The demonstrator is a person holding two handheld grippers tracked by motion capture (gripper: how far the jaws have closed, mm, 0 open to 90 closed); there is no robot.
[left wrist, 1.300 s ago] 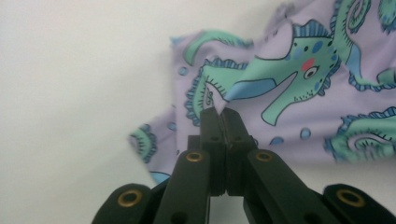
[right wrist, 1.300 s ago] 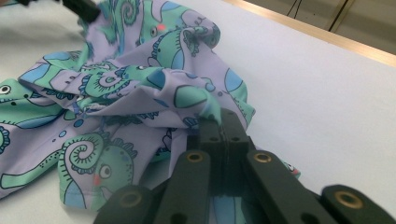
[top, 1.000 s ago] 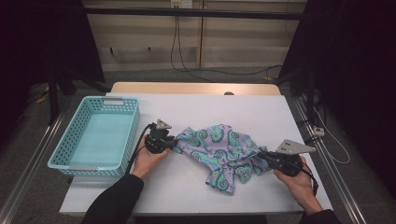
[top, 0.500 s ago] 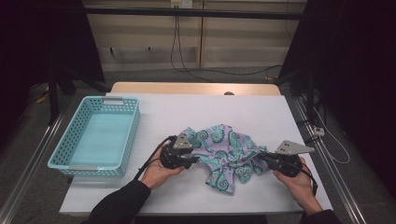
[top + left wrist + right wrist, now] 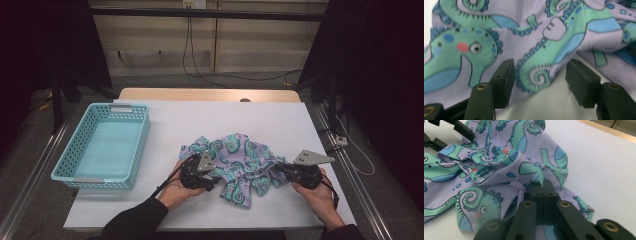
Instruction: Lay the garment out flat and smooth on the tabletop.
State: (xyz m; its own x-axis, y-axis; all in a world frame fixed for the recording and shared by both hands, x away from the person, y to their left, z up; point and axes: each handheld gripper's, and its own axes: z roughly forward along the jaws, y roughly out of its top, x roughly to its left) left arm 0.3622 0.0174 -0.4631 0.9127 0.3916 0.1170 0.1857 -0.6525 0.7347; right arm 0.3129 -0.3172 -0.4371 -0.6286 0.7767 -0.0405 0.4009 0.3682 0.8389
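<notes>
White bench (image 5: 210, 120) under you carries the seahorse-print cloth (image 5: 235, 160), bunched near its front edge, right of the turquoise basket (image 5: 102, 145). Since a second ago your left tool (image 5: 212, 181) has slid in from the cloth's left end toward its middle; its jaws have just been opening and now stand spread, pressing nothing. Your right tool (image 5: 281, 169) stays put, pinching the cloth's right edge. No writing is readable anywhere.

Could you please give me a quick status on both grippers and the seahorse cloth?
Left gripper open, jaws just widened, pads off the seahorse cloth. Right gripper shut on a fold. Basket clear of the work.
</notes>
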